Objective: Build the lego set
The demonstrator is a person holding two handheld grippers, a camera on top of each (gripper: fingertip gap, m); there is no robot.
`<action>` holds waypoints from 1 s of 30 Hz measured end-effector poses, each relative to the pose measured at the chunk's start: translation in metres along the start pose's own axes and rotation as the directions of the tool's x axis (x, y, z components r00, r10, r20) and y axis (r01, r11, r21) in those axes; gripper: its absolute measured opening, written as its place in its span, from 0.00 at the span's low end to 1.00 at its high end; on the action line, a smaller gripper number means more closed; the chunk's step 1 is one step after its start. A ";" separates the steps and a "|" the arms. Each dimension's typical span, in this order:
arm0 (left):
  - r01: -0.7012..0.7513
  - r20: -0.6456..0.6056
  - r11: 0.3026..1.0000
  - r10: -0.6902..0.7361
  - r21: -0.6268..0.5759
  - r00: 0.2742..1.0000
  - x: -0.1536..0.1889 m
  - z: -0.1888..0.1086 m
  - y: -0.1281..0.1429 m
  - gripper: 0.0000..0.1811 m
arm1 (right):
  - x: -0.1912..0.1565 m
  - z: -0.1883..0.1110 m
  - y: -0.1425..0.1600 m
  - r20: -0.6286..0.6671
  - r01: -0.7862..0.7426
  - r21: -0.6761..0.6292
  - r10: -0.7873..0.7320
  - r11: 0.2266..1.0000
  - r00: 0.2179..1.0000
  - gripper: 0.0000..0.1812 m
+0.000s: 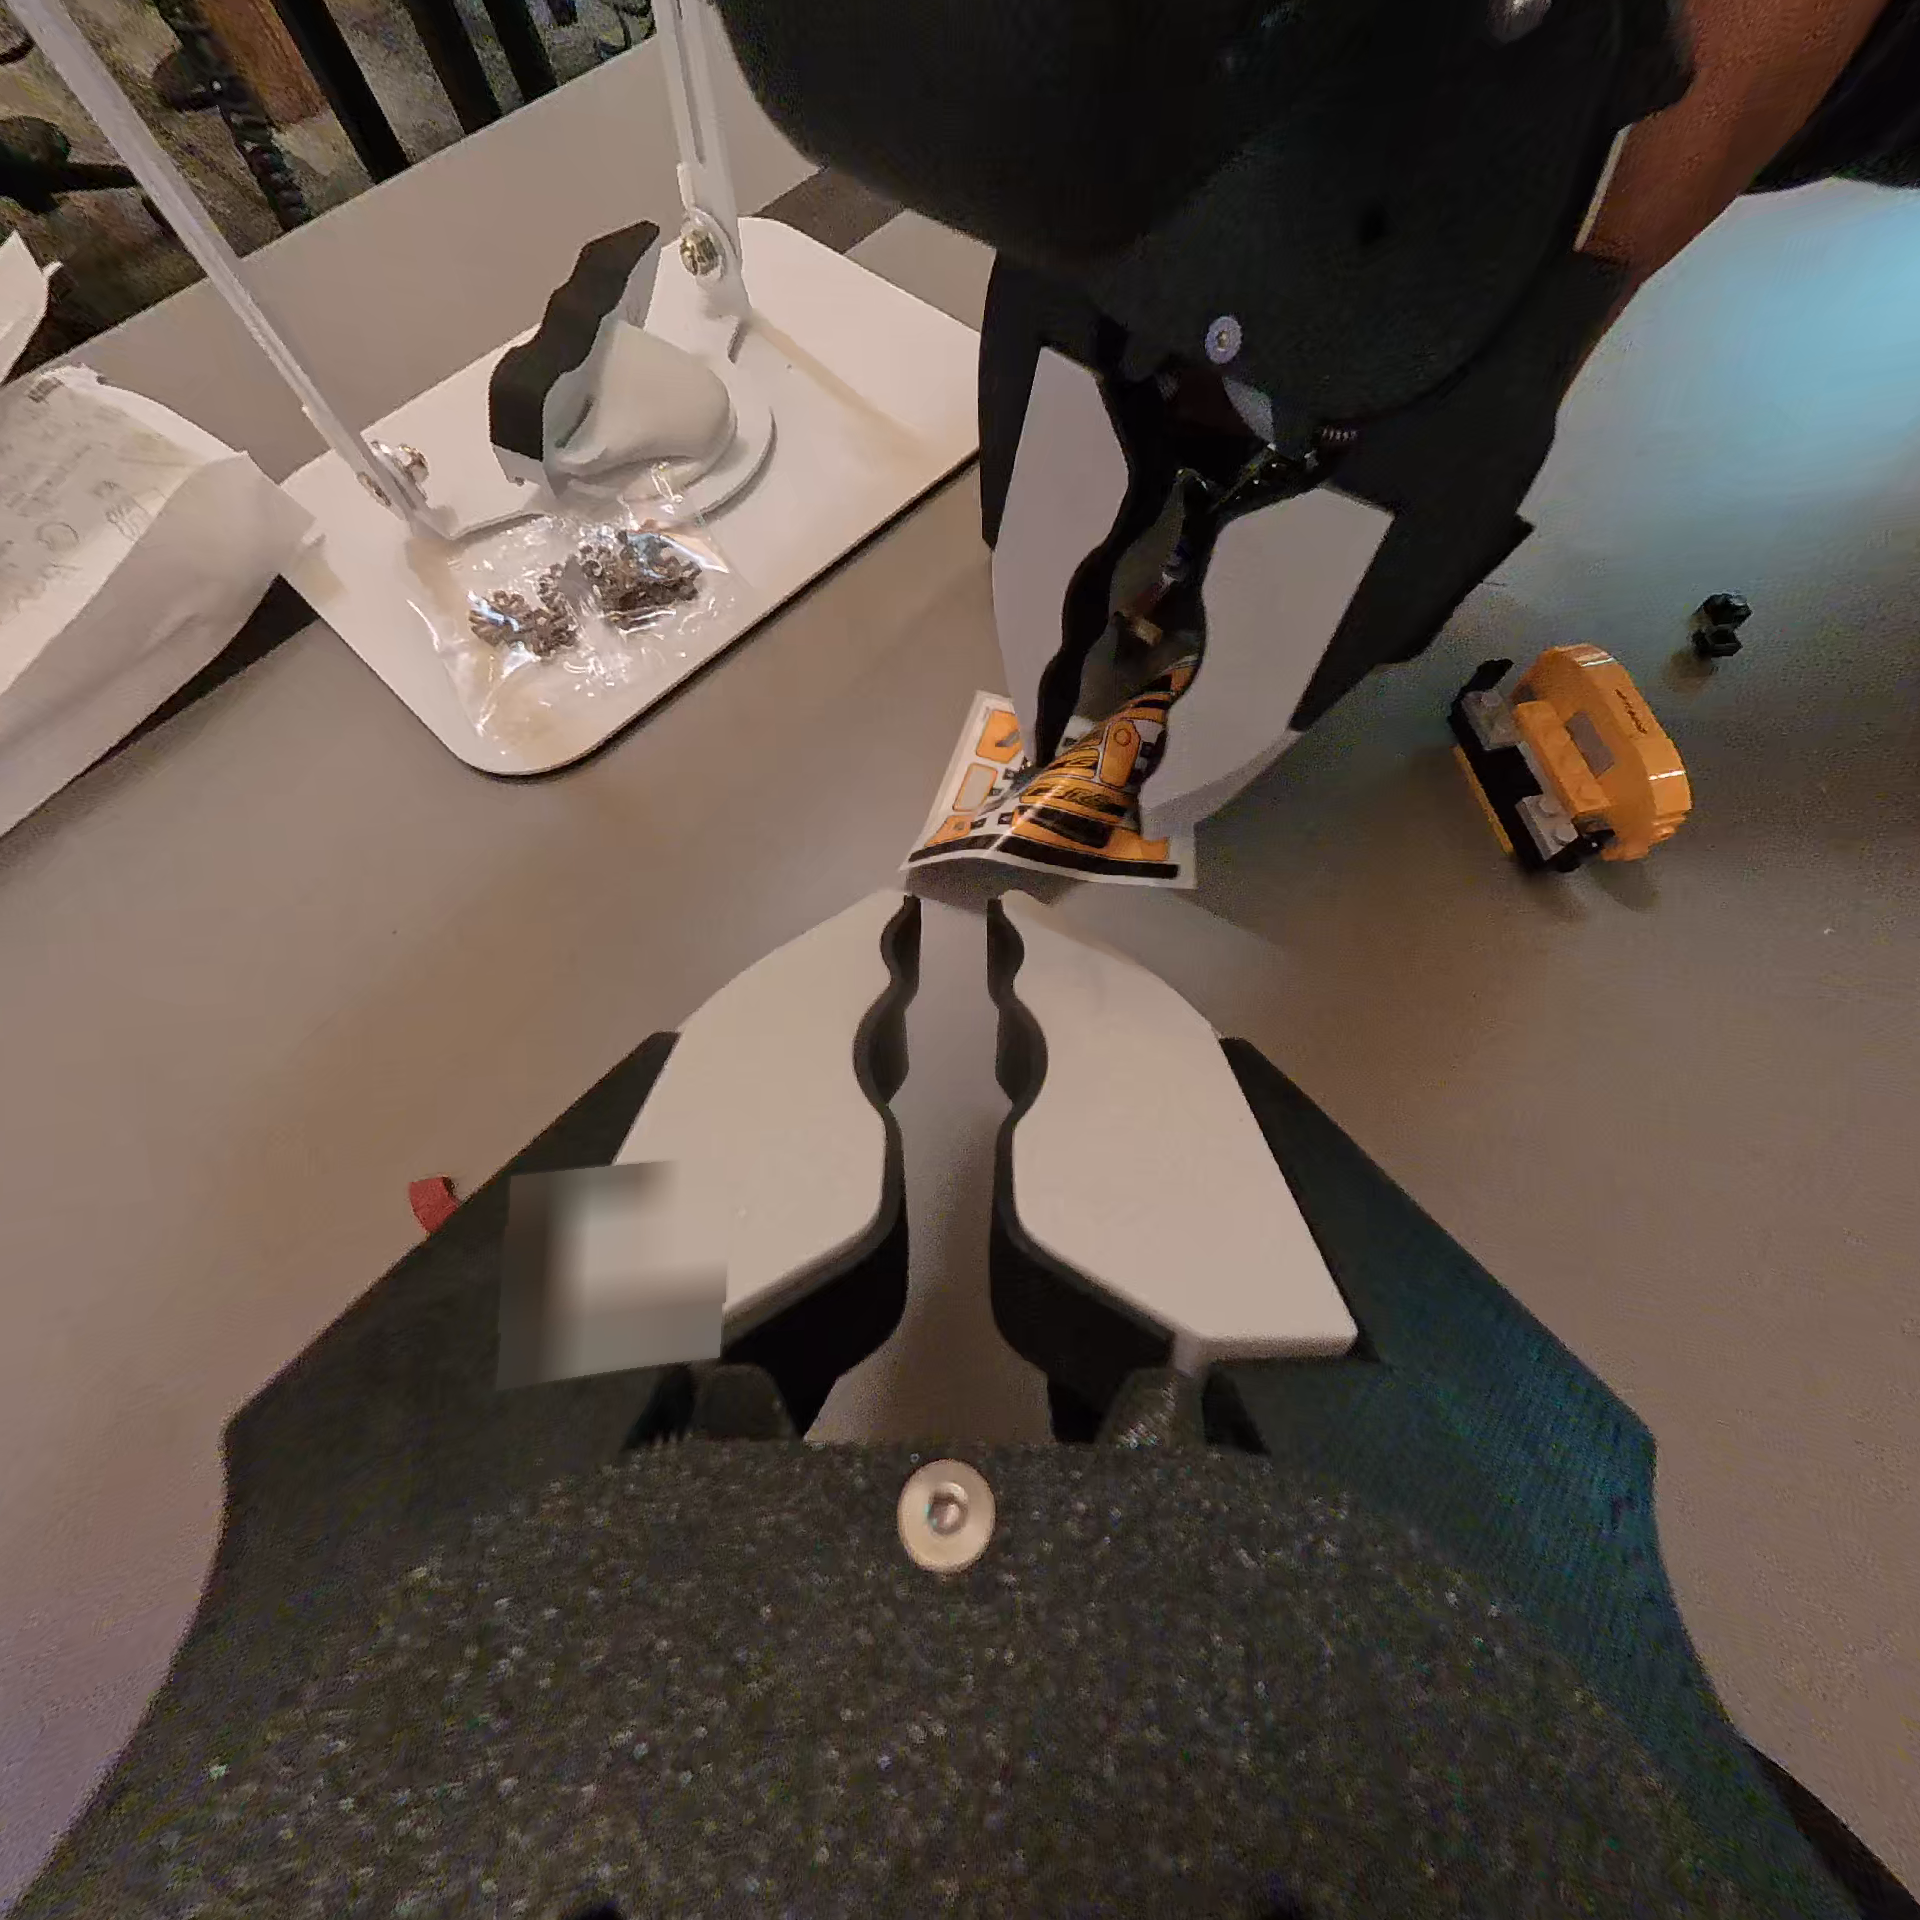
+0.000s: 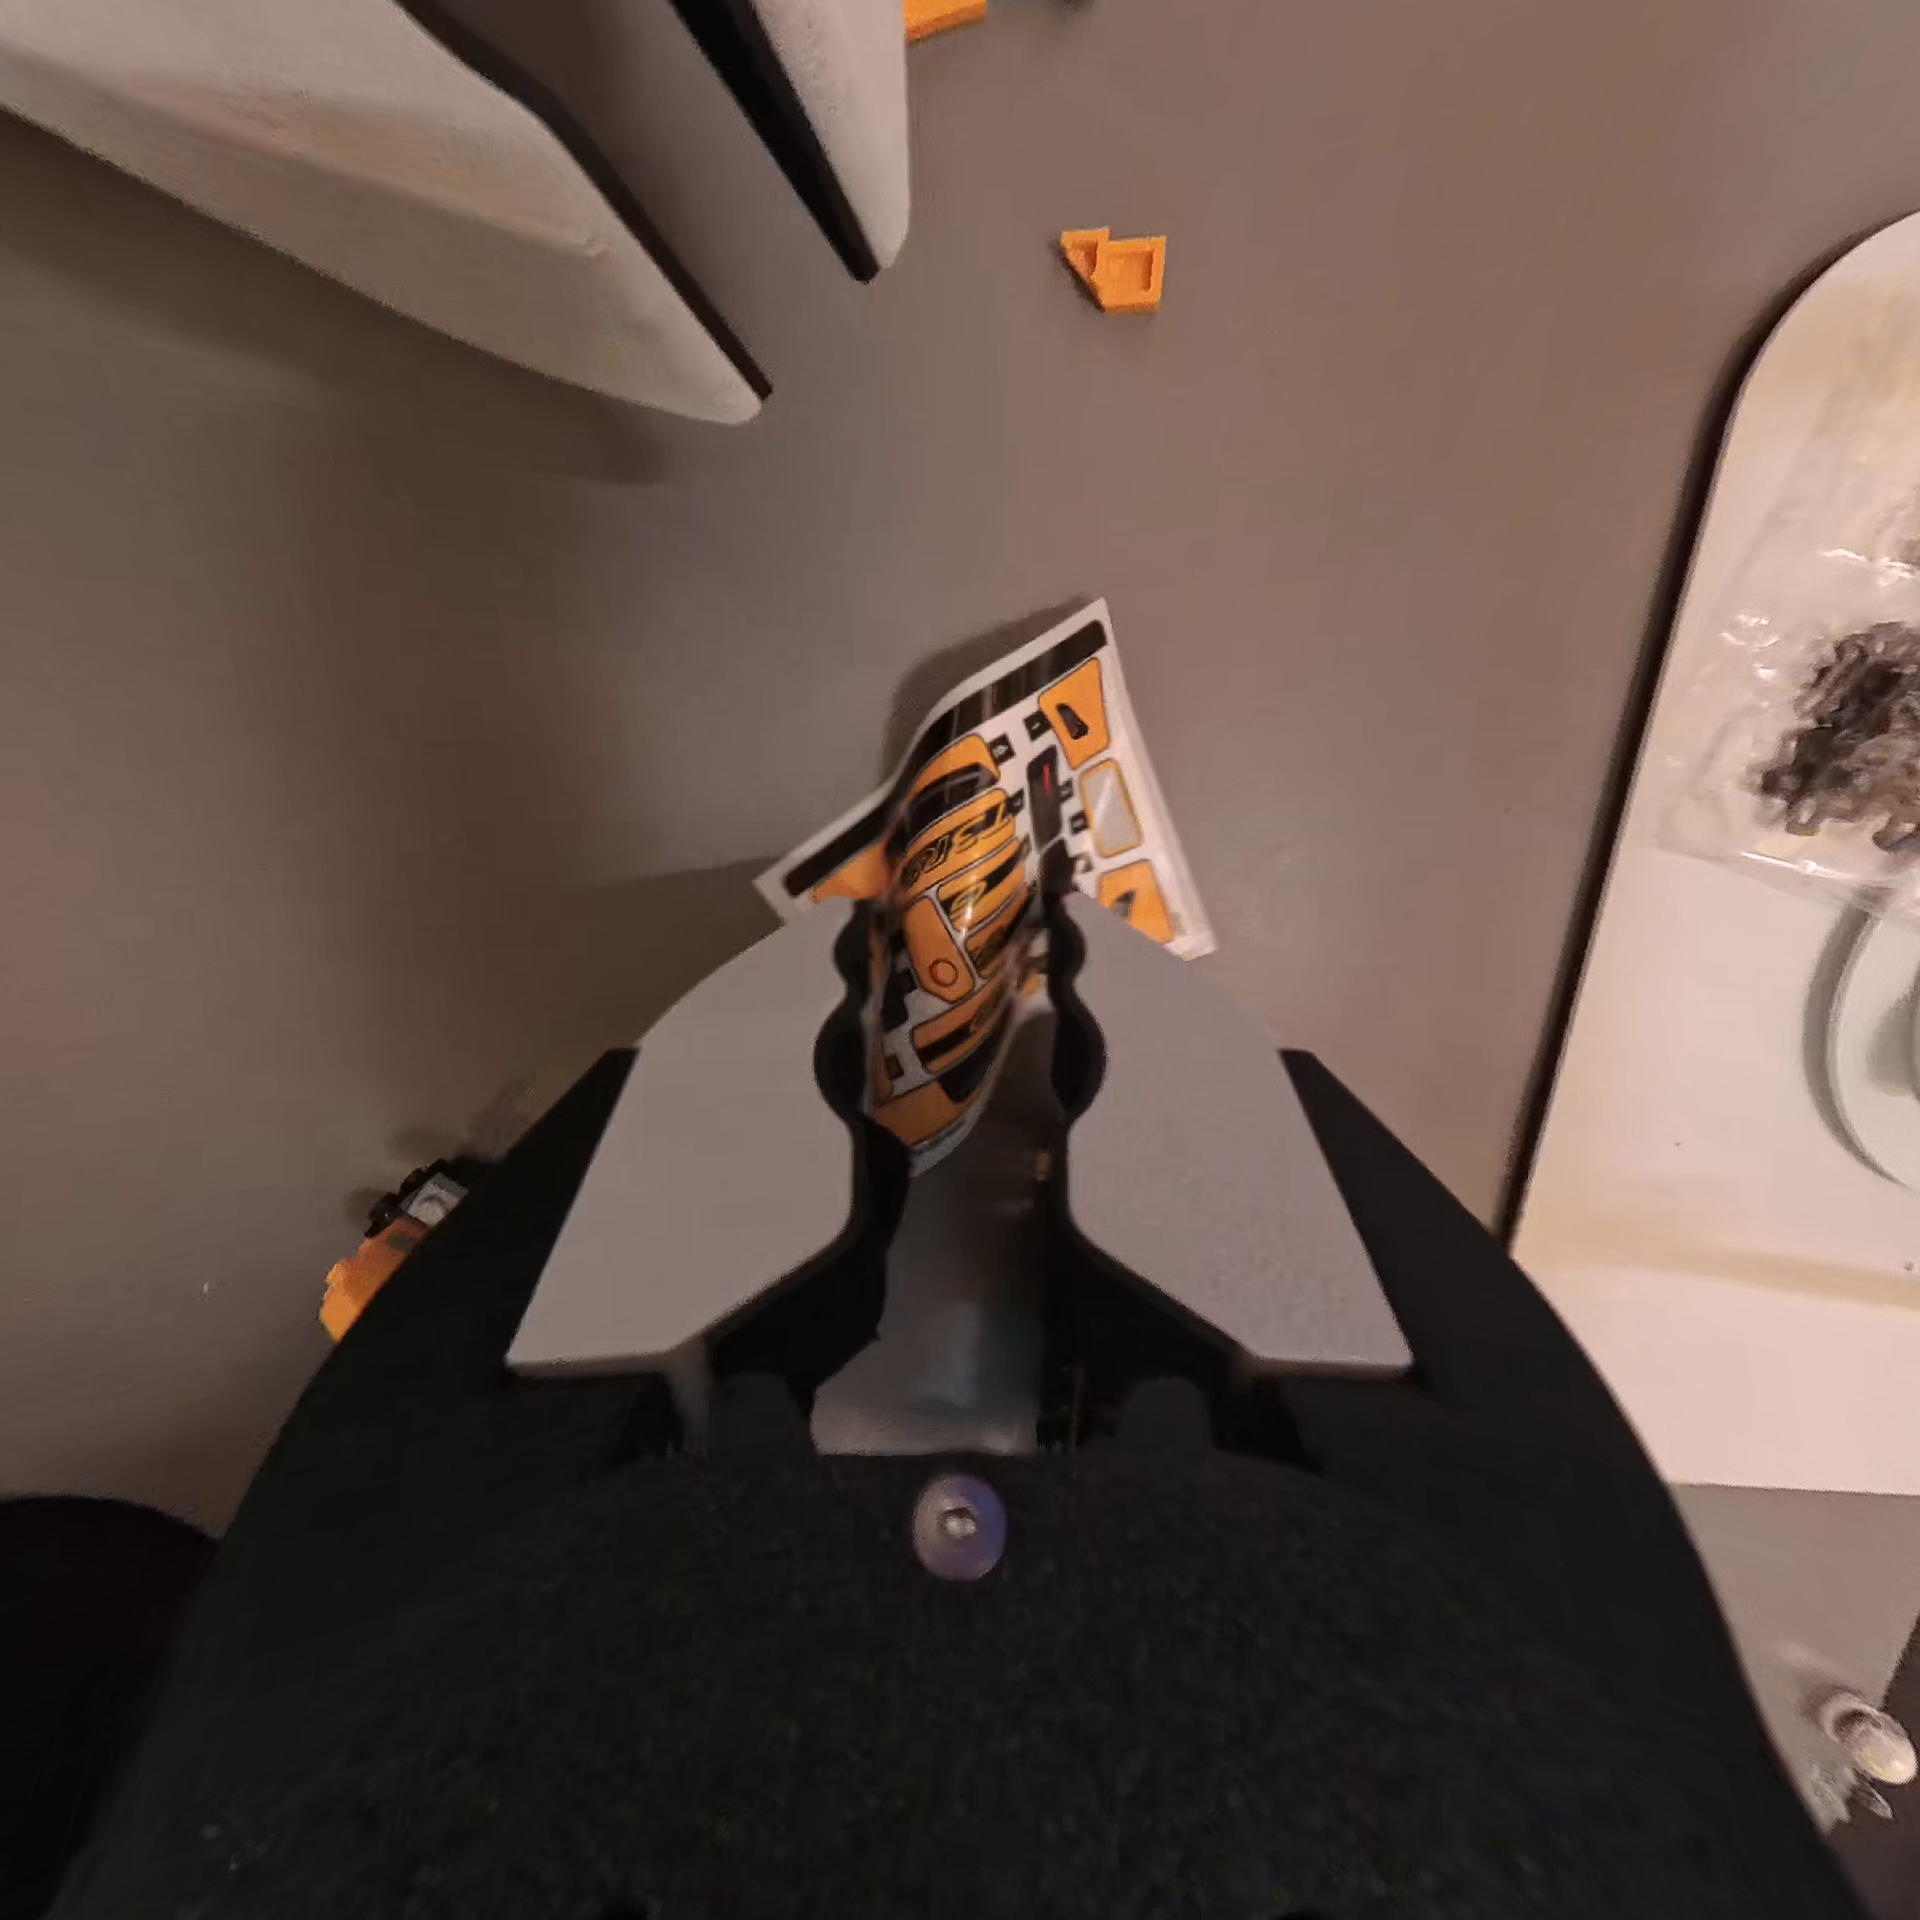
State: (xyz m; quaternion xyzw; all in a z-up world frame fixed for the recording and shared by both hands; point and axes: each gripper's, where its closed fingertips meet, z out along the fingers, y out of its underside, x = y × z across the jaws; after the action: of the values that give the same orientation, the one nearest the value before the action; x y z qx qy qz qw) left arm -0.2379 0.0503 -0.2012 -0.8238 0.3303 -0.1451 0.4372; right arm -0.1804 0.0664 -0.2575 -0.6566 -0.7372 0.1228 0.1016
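Right claw [image 2: 961, 914] pinches curled sticker sheet [image 2: 1101, 769] above grey counter [image 2: 416, 675]. Orange brick [image 2: 1117, 270] lies beyond, apart.

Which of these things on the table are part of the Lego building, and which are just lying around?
Part of the job:
sticker sheet, pinched in the right tongs
orange car piece
loose orange brick
small black pieces

Just lying about:
white stand
bag of metal bits
papers

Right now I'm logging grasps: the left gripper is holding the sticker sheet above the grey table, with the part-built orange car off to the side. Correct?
Not the left. The right gripper holds the sticker sheet, as the right wrist view shows; the left gripper is empty, jaws slightly apart. The grey table and orange car are as stated.
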 end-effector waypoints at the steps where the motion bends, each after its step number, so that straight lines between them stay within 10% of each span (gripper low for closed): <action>1: -0.004 0.001 1.000 0.004 0.000 1.000 0.000 0.000 0.000 0.06 | 0.000 0.000 -0.001 0.001 0.002 0.008 -0.002 1.000 1.000 0.14; 7: 0.000 0.003 1.000 0.000 0.011 1.000 0.000 -0.002 -0.002 0.06 | 0.010 -0.015 -0.010 -0.040 0.038 0.079 -0.035 0.996 0.999 0.07; 17: -0.001 -0.012 1.000 0.001 0.004 1.000 0.001 0.000 0.001 0.06 | 0.146 -0.050 0.027 -0.330 -0.123 0.077 0.141 0.989 0.933 0.14; 30: -0.002 -0.039 1.000 0.001 -0.016 0.999 0.004 0.006 0.007 0.07 | 0.140 -0.060 0.055 -0.356 -0.157 0.130 0.194 0.979 0.914 0.38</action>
State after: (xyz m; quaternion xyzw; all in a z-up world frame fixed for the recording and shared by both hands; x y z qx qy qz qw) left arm -0.2350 0.0489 -0.2111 -0.8242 0.3406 -0.1581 0.4240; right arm -0.1262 0.2138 -0.2197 -0.7257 -0.6362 0.0432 0.2583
